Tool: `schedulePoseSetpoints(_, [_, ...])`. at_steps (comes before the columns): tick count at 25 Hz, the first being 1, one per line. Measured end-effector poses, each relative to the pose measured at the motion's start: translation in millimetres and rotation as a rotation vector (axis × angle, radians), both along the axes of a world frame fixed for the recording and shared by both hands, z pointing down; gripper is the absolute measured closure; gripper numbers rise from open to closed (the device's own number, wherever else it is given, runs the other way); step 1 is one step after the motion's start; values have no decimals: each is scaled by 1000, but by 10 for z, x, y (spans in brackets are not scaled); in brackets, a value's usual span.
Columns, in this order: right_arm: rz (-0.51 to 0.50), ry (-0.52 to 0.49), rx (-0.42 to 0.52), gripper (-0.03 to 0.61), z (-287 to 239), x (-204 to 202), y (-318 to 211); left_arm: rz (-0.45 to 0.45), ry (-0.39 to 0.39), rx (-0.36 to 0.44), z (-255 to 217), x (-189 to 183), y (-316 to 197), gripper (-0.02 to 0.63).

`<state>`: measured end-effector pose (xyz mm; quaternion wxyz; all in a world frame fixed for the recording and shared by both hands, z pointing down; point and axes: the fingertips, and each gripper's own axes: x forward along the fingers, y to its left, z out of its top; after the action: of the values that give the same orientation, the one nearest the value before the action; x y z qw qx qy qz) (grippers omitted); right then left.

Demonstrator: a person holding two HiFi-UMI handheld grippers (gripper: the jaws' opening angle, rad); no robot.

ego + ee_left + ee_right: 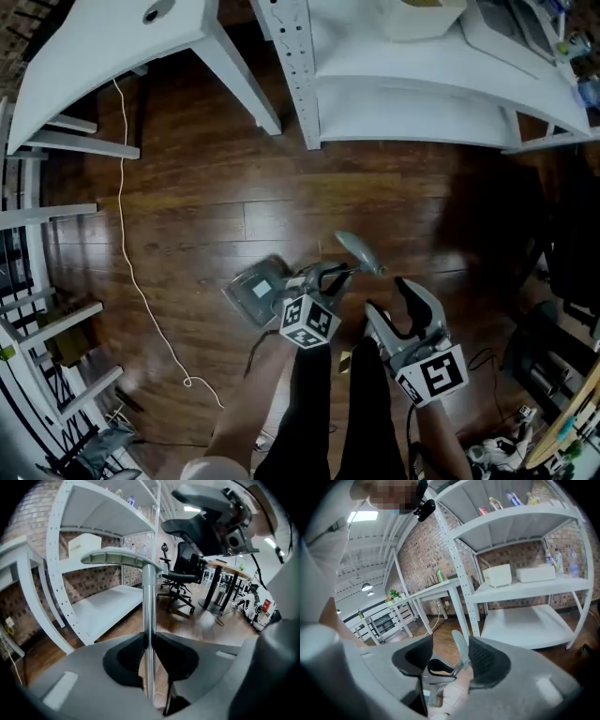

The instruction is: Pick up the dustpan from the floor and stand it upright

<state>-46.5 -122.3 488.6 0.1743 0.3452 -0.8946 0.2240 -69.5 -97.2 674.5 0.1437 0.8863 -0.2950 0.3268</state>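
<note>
In the head view the left gripper [326, 278] hides the pole of the dustpan [258, 289] at the pan's 3 o'clock, and the white shelf rack [422, 94] is cut off at 12 o'clock.

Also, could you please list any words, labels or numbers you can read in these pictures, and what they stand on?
Nothing reads clearly.
Marker cubes: black-and-white patterns, no letters.
Bottles on the top shelf: labels too small.
Red sign beyond the desks: too blurred.

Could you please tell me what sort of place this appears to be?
Probably an office or lab workspace: white metal shelving against a brick wall, a black office chair, and a wooden floor.
</note>
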Motion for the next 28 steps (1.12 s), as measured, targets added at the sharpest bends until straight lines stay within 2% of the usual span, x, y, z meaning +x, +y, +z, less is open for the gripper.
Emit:
schedulePoseSetpoints(5, [-38, 1, 66, 352, -633, -239, 34, 11, 38, 54, -611, -332, 176, 522])
schedulePoseSetpoints(8, [-61, 14, 58, 351, -796, -349, 131, -43, 16, 42, -721, -643, 314, 518])
schedulePoseSetpoints(14, [-116, 40, 57, 351, -1056, -579, 330, -347, 32, -19, -705, -1246, 593, 500])
schedulePoseSetpoints(21, [-114, -37, 22, 373, -1399, -668, 563, -652, 91, -222, -708, -1516, 996, 430])
schedulePoseSetpoints(25, [-172, -66, 33, 372, -1568, -547, 945, -792, 90, -242, -879, -1459, 1453, 408])
schedulePoseSetpoints(28, [-200, -115, 90, 372, -1831, -249, 1195, -901, 40, -204, -1073, -1356, 1904, 393])
